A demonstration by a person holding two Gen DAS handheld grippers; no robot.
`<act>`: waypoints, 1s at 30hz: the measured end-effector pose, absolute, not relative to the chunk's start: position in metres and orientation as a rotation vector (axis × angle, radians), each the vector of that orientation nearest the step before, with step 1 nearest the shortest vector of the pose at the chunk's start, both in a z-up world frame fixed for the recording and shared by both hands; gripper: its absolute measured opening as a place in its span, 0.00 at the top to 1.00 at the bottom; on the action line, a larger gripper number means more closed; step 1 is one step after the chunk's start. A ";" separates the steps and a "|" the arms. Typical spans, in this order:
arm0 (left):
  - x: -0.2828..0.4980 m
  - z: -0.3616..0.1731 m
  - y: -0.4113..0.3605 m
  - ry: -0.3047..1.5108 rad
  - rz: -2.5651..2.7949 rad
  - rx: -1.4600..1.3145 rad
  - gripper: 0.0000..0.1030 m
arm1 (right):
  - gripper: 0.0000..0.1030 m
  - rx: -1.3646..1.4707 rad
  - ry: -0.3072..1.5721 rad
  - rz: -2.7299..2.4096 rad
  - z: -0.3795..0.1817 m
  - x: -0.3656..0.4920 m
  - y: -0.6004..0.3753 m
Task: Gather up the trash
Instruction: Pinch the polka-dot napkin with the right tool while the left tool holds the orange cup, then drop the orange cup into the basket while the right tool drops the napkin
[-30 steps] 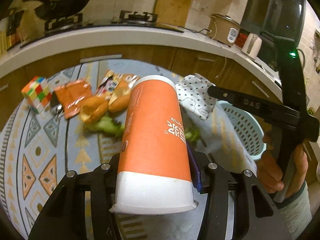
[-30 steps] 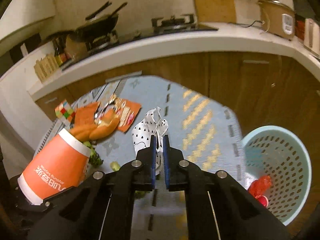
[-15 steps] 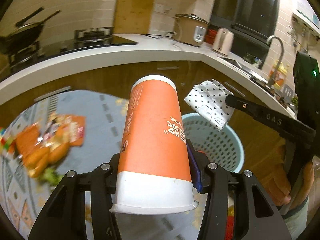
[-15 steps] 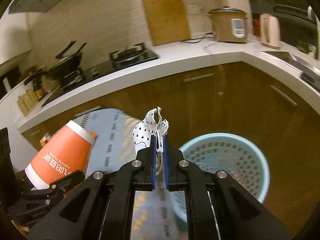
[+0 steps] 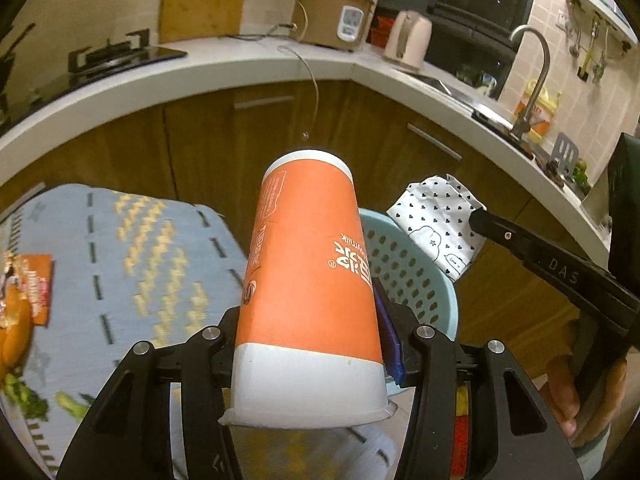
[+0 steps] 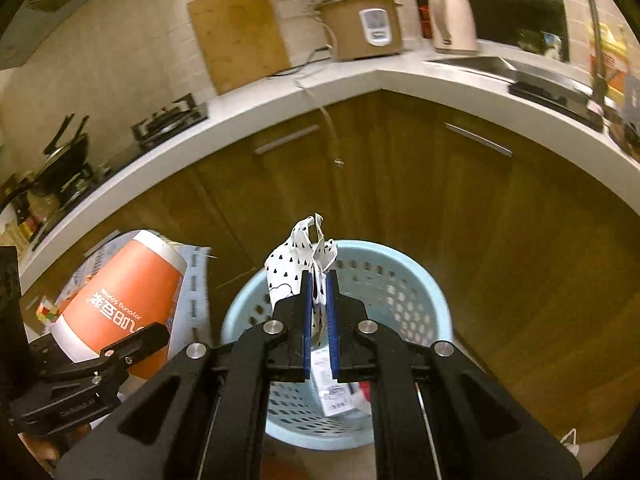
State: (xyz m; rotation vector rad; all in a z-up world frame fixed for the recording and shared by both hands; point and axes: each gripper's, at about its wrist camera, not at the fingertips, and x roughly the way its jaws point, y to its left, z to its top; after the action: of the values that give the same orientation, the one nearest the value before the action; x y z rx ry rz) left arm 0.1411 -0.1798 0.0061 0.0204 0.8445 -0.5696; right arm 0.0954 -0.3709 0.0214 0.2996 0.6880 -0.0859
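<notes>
Room: we see a kitchen, dim warm light | white surface (image 6: 256,108) curving over brown wood cabinets (image 6: 440,208) | tiled wall (image 6: 120,40), cutting board (image 6: 240,36), rice cooker (image 6: 364,24), kettle (image 6: 452,20), faucet (image 5: 532,76) | patterned blue rug (image 5: 152,248) on floor

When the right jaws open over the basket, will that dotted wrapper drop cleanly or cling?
The dotted wrapper looks thin and crumpled, so probably floppy and very light. It may flutter rather than fall straight. It hangs above the blue basket, so it likely lands inside, though a fold pinched in the right gripper could cling briefly.
</notes>
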 end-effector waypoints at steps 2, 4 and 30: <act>0.142 0.000 -0.191 0.859 -0.576 0.031 0.53 | 0.95 0.307 0.701 -0.102 0.013 0.091 -0.379; 0.142 -0.004 -0.201 0.864 -0.582 0.052 0.53 | 0.95 0.317 0.709 -0.113 0.007 0.090 -0.384; 0.122 0.004 -0.184 0.844 -0.561 0.019 0.36 | 0.69 0.332 0.726 -0.058 0.004 0.079 -0.370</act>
State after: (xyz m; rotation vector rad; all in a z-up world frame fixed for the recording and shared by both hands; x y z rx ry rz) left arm 0.1222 -0.1841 0.0039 0.0191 0.8441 -0.5608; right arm 0.0793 -0.3697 0.0044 0.3324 0.7264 -0.0578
